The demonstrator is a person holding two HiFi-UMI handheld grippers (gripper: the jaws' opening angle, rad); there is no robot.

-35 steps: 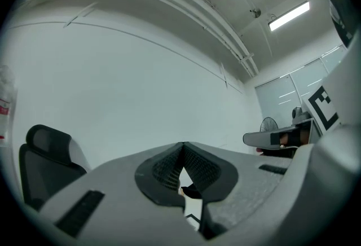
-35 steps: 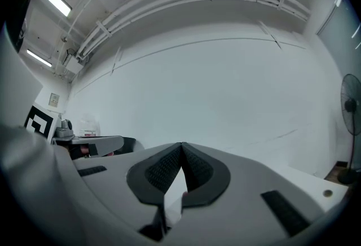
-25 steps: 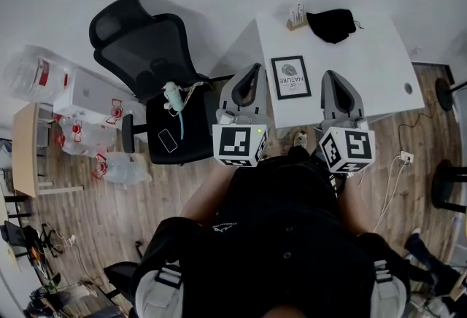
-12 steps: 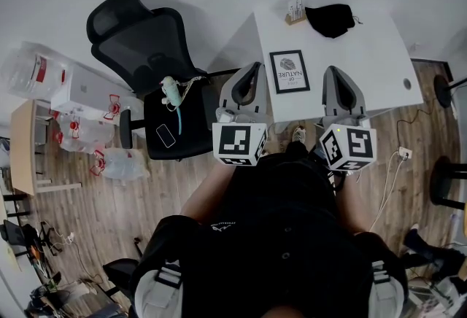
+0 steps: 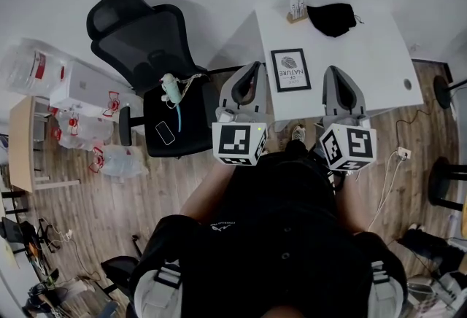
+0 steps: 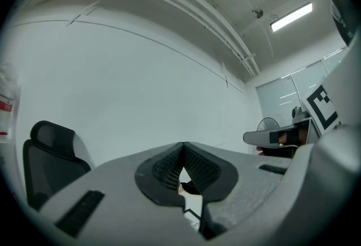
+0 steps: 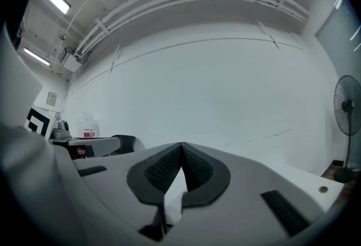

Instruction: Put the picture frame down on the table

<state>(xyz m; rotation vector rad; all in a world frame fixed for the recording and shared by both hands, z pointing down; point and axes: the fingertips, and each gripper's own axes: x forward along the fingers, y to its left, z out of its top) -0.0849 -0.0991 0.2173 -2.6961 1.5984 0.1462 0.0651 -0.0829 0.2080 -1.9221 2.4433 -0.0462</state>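
Observation:
The black picture frame (image 5: 290, 70) with a white print lies flat on the white table (image 5: 365, 54), near its front edge. My left gripper (image 5: 252, 70) hangs just left of the frame, over the table's left edge, with its jaws shut and nothing in them. Right of the frame, my right gripper (image 5: 333, 73) is also shut and empty, above the table's front part. In the left gripper view the jaws (image 6: 181, 146) meet at a point, and a sliver of the table shows under them. The right gripper view shows its jaws (image 7: 180, 146) pressed together the same way.
A black cloth (image 5: 332, 20) and a small white holder (image 5: 296, 12) sit at the table's back. A black office chair (image 5: 149, 54) stands to the left with a phone (image 5: 166, 133) on its seat. Bags and boxes (image 5: 80, 90) lie further left. A fan (image 7: 345, 104) stands at the right.
Only the head view has shifted slightly. The frame lies in the same place and both grippers stay shut beside it.

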